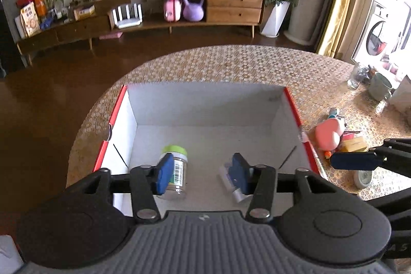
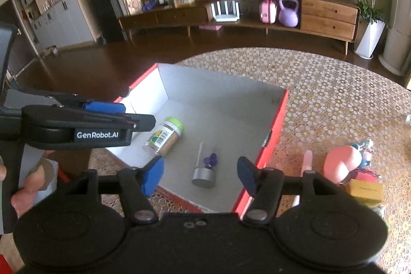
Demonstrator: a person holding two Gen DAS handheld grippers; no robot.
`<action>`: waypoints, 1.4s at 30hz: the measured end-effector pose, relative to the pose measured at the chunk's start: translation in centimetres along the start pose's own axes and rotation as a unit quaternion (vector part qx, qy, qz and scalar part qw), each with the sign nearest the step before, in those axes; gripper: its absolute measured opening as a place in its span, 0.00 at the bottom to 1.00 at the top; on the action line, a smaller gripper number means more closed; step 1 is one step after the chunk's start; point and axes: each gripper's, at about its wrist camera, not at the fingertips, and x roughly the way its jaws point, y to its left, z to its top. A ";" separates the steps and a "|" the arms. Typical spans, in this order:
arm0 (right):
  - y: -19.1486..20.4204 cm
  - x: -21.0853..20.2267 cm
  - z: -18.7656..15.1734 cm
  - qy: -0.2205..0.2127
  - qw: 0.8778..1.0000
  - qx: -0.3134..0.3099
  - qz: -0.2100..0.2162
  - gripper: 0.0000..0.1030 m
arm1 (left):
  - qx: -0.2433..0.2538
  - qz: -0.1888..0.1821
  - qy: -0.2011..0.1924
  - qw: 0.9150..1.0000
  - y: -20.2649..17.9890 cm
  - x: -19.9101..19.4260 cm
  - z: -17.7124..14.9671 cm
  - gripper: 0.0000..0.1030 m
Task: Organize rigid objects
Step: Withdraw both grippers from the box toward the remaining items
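Inside the red box (image 2: 274, 120) I see jar (image 2: 164, 136) and glass tube (image 2: 205, 166) lying; left gripper (image 1: 203, 171) and right gripper (image 2: 201, 175) both released, empty.

Left gripper (image 1: 203, 172) hovering over open box (image 1: 208, 104), jaws standing apart, nothing between pads. Jar (image 1: 176, 171) with green lid lying on box floor behind left finger. Clear tube (image 1: 237, 193) with silver cap lying beside right finger. Right gripper (image 1: 359, 161) poking in from right edge. Pink toy (image 1: 328, 134) sitting on patterned table (image 1: 231, 63) beside box.
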 end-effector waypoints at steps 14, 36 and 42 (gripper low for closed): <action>-1.1 -4.5 -3.1 -0.065 0.998 -0.002 0.000 0.82 | 0.023 -0.001 -0.038 0.999 -4.0 -3.3 -2.3 0.66; -12.7 -9.3 -12.6 -0.086 0.989 0.064 -0.099 0.96 | 0.072 -0.065 -0.059 0.994 -17.6 0.4 -5.2 0.81; -15.0 -8.2 -13.4 -0.073 0.988 0.049 -0.126 0.96 | 0.072 -0.044 -0.055 0.995 -20.8 3.5 -5.8 0.81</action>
